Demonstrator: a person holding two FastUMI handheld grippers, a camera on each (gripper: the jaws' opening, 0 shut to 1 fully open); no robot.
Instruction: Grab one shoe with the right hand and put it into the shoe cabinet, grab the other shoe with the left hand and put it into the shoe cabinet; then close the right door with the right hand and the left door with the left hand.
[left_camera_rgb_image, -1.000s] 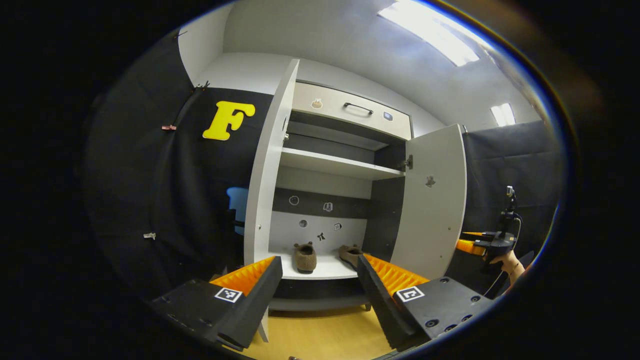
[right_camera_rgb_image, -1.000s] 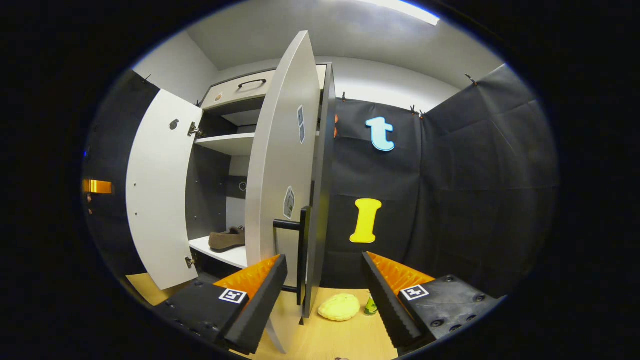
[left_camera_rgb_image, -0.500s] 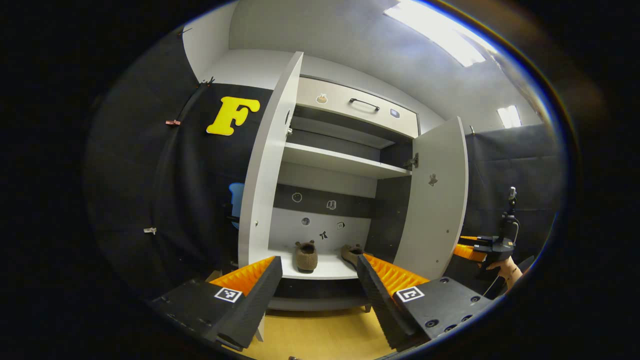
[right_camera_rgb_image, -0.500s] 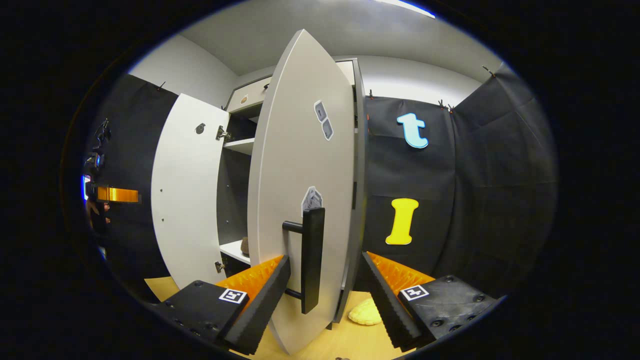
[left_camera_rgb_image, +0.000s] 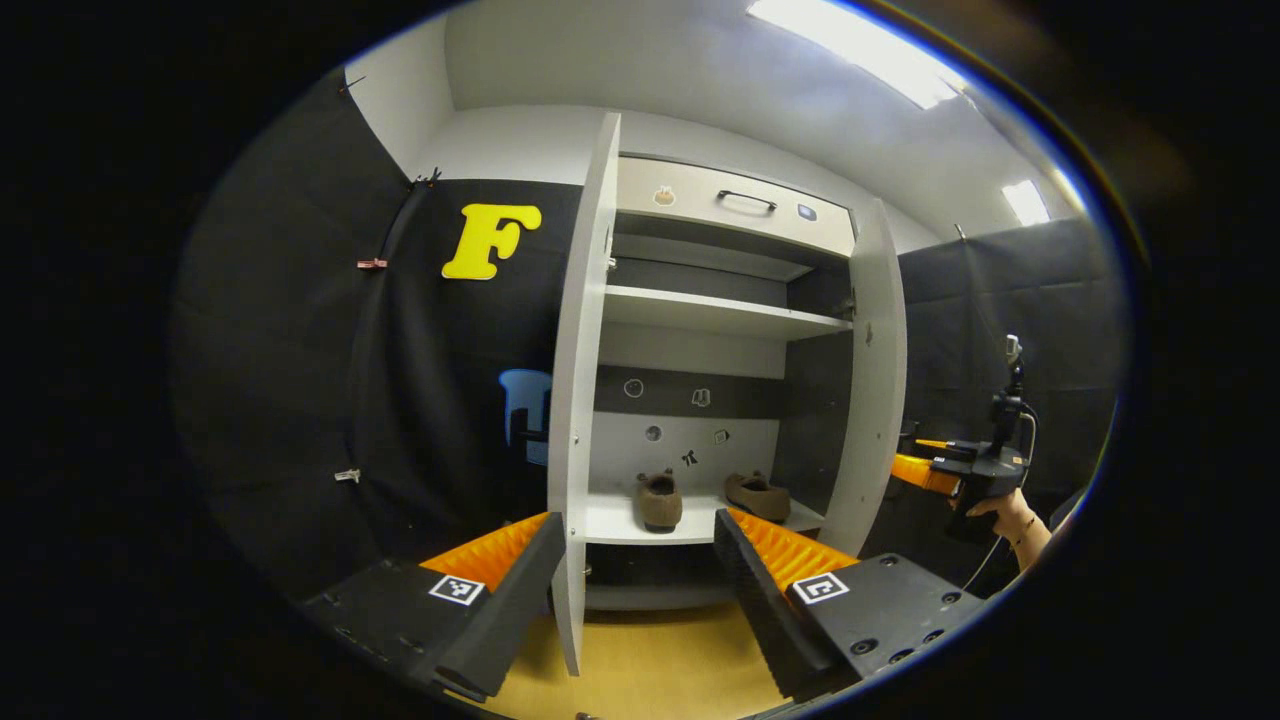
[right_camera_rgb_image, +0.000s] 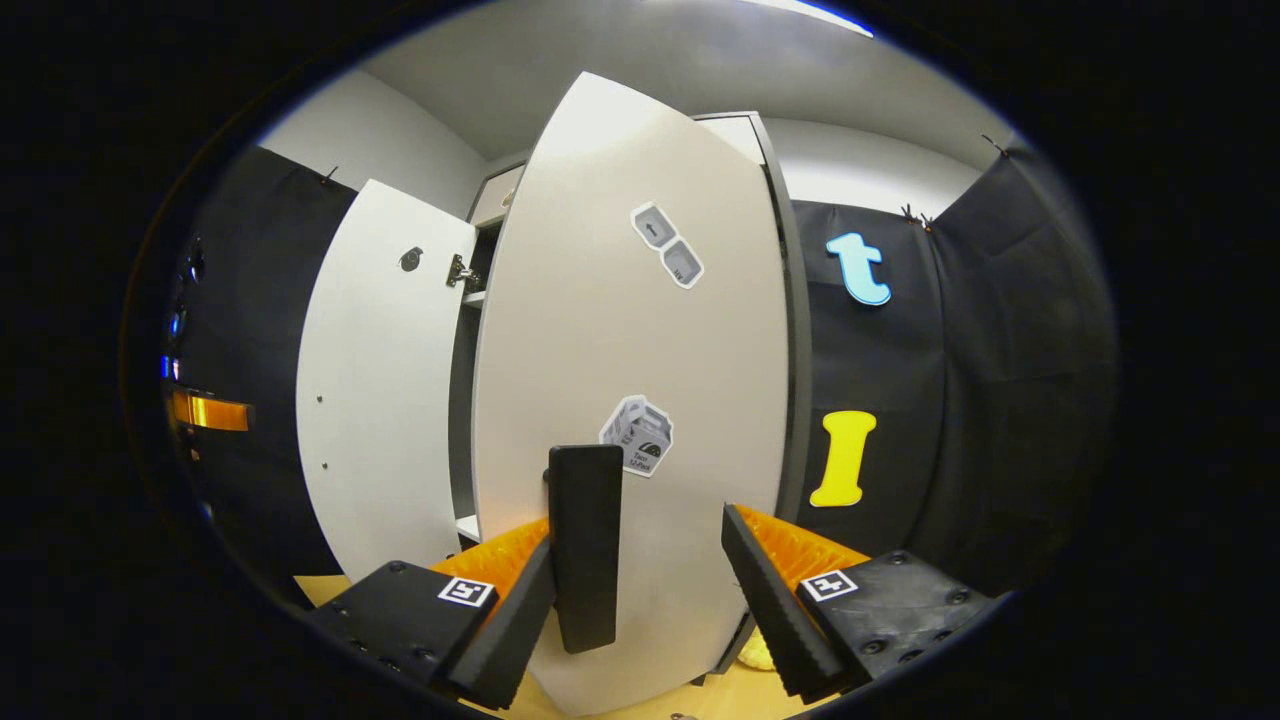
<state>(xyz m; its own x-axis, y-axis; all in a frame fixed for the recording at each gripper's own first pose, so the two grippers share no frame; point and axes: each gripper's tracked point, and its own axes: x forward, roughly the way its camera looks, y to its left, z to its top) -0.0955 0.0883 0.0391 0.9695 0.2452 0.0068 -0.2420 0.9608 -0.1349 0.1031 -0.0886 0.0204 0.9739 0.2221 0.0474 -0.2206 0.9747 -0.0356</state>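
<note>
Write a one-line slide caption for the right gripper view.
Open right gripper at the right door, its black handle between the fingers, left door wide open.

From the left gripper view we look low and straight into the shoe cabinet (left_camera_rgb_image: 700, 330), standing back, its left door (left_camera_rgb_image: 580, 400) edge-on just ahead. From the right gripper view we face the right door (right_camera_rgb_image: 640, 380) up close, from the cabinet's right. We see both doors in each view.
</note>
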